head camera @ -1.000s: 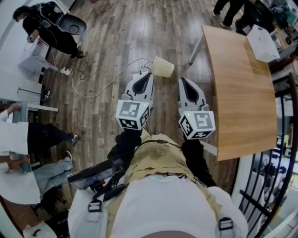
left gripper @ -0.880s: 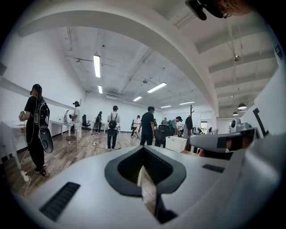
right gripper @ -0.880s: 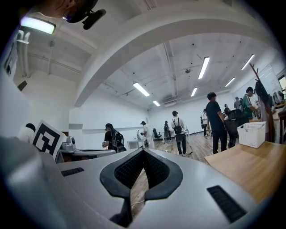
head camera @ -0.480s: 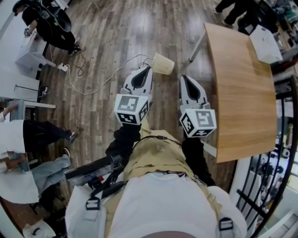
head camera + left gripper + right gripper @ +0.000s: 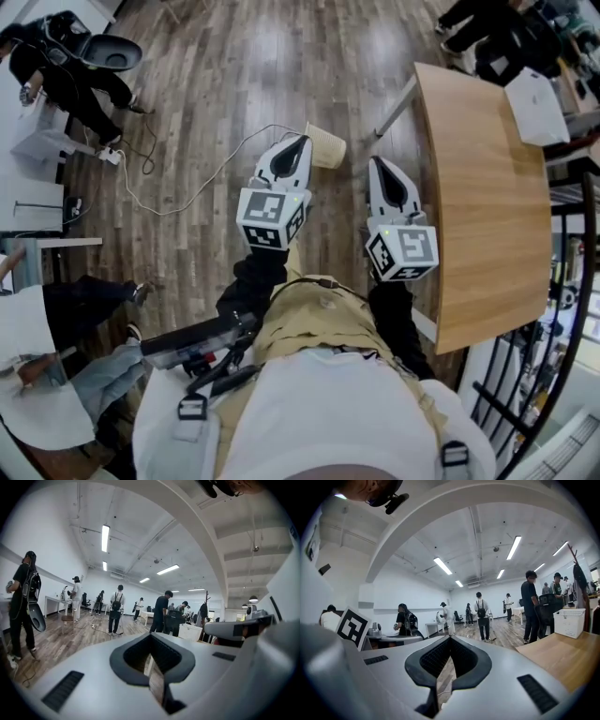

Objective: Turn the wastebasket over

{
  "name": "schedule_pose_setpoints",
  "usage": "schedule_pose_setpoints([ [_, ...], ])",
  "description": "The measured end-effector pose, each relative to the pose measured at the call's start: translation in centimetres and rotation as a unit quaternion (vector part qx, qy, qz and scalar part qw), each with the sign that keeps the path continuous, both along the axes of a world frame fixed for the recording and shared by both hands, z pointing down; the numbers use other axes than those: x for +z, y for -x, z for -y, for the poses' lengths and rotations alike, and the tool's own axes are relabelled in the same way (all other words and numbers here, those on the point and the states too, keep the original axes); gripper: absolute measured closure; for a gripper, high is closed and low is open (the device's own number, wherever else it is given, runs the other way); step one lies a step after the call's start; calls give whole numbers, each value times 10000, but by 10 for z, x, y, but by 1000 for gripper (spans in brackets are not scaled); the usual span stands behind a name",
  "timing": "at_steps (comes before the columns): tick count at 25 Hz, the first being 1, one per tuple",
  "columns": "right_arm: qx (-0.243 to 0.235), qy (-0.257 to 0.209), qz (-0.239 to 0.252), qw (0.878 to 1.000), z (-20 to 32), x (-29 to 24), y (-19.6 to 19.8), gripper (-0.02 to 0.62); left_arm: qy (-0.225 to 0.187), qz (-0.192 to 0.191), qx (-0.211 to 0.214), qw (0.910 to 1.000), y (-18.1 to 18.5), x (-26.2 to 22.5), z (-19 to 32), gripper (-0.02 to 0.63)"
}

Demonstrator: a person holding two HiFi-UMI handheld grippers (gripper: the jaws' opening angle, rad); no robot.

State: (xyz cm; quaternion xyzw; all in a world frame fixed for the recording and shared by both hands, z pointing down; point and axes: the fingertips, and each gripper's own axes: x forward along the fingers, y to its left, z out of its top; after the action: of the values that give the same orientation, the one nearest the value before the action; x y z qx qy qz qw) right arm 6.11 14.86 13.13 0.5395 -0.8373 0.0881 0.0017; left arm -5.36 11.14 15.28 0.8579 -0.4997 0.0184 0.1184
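The wastebasket point(image 5: 325, 147), a cream-coloured bin, lies on its side on the wooden floor, seen only in the head view. My left gripper point(image 5: 302, 142) is held out level with its tip just left of the bin in the picture, jaws shut and nothing between them. My right gripper point(image 5: 381, 165) is level too, to the right of the bin and a little short of it, also shut and empty. In the left gripper view the left gripper point(image 5: 151, 637) shows closed jaws over the room. The right gripper view shows the right gripper point(image 5: 450, 639) the same way.
A wooden table point(image 5: 478, 187) stands close on the right, with a white crate point(image 5: 536, 94) at its far end and a leg point(image 5: 394, 94) near the bin. A white cable point(image 5: 187, 192) runs across the floor to the left. People stand at the left and far ends of the room.
Both grippers have moved forward toward the bin. The left tip, short of the bin a second ago, now sits beside it. Jaws stay shut.
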Motion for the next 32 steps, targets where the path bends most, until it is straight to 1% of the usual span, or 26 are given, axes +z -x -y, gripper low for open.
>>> schedule_pose_setpoints([
  [4,256,195,-67,9995,59,7,16,575,299,-37,168,9994,12,14,52,604],
  [8,234,394,-75,9989,110,26,40,575,634,-9,313,9975,20,43,100,604],
  [11,271,597,-127,9978,149,36,55,575,831,-33,451,9955,27,55,139,604],
  [16,360,931,-249,9947,189,61,75,575,1188,-103,583,9912,45,83,178,604],
  [20,332,1226,-323,9914,210,87,90,575,1568,-113,573,9859,58,117,198,604],
  [24,255,1587,-367,9863,218,114,96,574,2011,-79,463,9785,70,156,208,604],
  [28,137,1986,-328,9794,229,148,92,575,2526,20,418,9667,73,201,215,604],
  [30,-6,2187,-283,9754,236,172,88,574,2727,151,428,9610,70,226,220,604],
  [32,-142,2422,-203,9699,242,198,82,574,2920,366,506,9544,64,252,224,604],
])
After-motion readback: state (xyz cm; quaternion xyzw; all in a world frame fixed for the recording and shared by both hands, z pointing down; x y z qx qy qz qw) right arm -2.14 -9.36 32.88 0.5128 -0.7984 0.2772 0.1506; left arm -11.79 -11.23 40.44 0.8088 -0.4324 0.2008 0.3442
